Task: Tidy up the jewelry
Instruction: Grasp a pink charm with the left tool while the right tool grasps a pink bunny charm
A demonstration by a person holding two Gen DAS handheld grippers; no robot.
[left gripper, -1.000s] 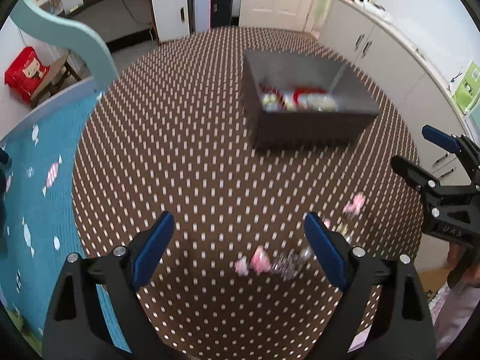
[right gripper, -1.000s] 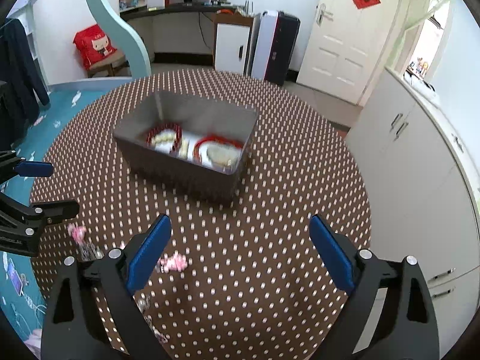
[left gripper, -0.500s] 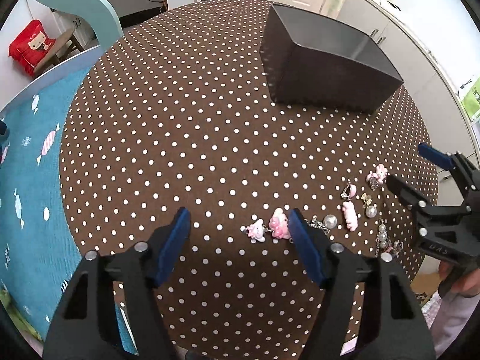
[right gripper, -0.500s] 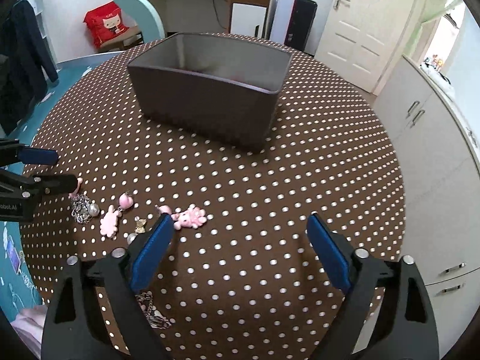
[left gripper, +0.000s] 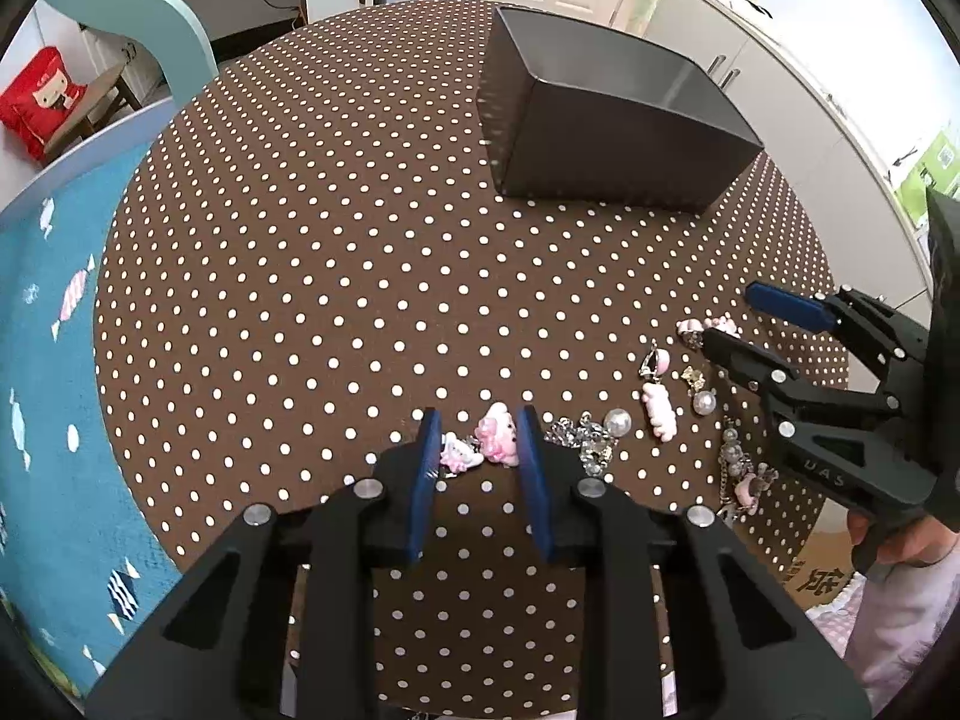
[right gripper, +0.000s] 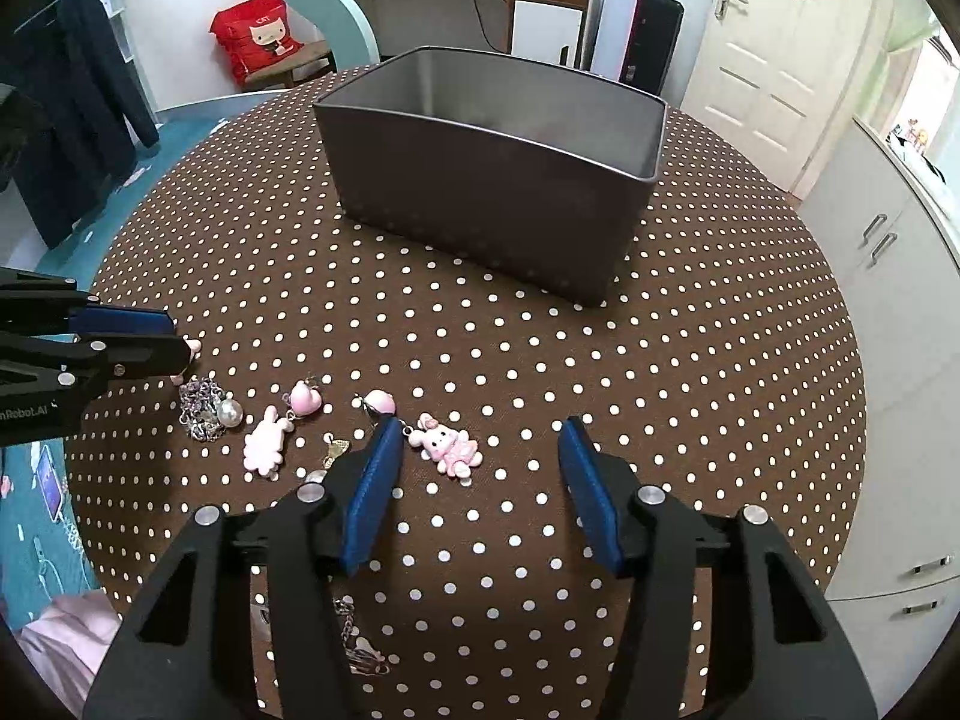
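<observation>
Several pink charms and pearl pieces lie in a row on the brown dotted table (left gripper: 312, 276). My left gripper (left gripper: 474, 432) is low over the table, its jaws narrowed around two pink charms (left gripper: 483, 447), not visibly clamped. It also shows at the left of the right wrist view (right gripper: 168, 336). My right gripper (right gripper: 477, 450) is open just above the table, with a pink bunny charm (right gripper: 449, 450) between its fingers, near the left one. It also shows in the left wrist view (left gripper: 729, 321). The grey box (right gripper: 492, 192) stands behind the jewelry.
A pearl with a silver chain (right gripper: 207, 411), a pink rabbit charm (right gripper: 264, 447) and a pink heart (right gripper: 306, 399) lie between the grippers. Another chain (right gripper: 360, 648) lies under my right gripper. White cabinets (right gripper: 888, 252) stand to the right, a blue rug (left gripper: 42, 360) to the left.
Both grippers came down close to the table and toward the jewelry. My left gripper's jaws narrowed around the pink charms. The box's inside is no longer visible.
</observation>
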